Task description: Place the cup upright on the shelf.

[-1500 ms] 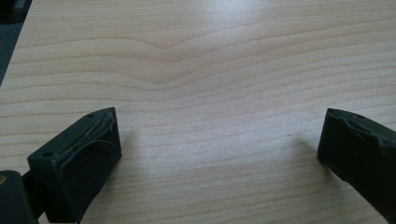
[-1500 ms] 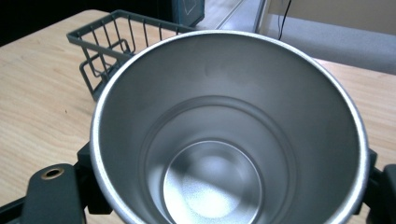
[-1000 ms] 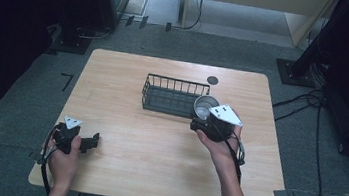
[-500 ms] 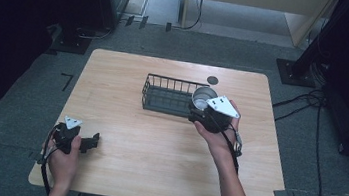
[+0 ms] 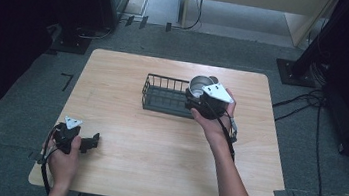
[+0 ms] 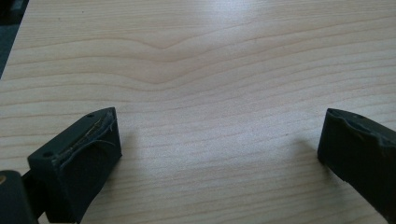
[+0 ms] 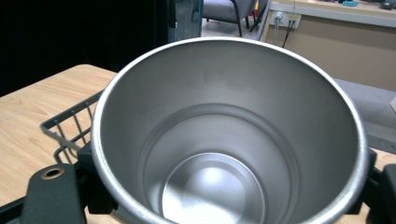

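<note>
My right gripper (image 5: 201,100) holds the steel cup (image 5: 198,85), probably just above the wire basket (image 5: 163,94); my left gripper (image 5: 92,142), well apart from the basket, stands wide over the bench (image 5: 156,146).

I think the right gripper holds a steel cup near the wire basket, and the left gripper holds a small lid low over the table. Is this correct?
Not quite. The left gripper holds nothing: the left gripper view shows its jaws wide apart with only bare table between them. The rest stands: the right gripper holds the steel cup by the wire basket.
</note>
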{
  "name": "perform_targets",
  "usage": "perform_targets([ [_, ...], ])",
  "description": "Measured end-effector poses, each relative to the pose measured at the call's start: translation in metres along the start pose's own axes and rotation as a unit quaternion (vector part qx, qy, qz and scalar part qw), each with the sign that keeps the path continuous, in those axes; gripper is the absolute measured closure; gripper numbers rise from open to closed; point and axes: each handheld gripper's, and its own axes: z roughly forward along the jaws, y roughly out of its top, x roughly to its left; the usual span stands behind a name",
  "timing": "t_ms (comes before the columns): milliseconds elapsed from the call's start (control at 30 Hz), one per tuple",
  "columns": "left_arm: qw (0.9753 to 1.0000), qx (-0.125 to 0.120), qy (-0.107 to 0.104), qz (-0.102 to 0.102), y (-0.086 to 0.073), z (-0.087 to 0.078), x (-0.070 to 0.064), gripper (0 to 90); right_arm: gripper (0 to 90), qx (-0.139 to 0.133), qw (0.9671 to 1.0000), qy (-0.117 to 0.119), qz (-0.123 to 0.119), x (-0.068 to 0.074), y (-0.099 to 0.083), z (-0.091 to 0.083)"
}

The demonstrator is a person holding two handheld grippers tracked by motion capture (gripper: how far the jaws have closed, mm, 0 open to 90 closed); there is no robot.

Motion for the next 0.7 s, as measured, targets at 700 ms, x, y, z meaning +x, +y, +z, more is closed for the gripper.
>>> perform_targets([
  [700,1.0000,0.000,-0.001,0.002,0.000,0.000,0.000,0.0,18.3,0.043,0.9988,-0.009,0.021,-0.012,-0.003,0.056],
])
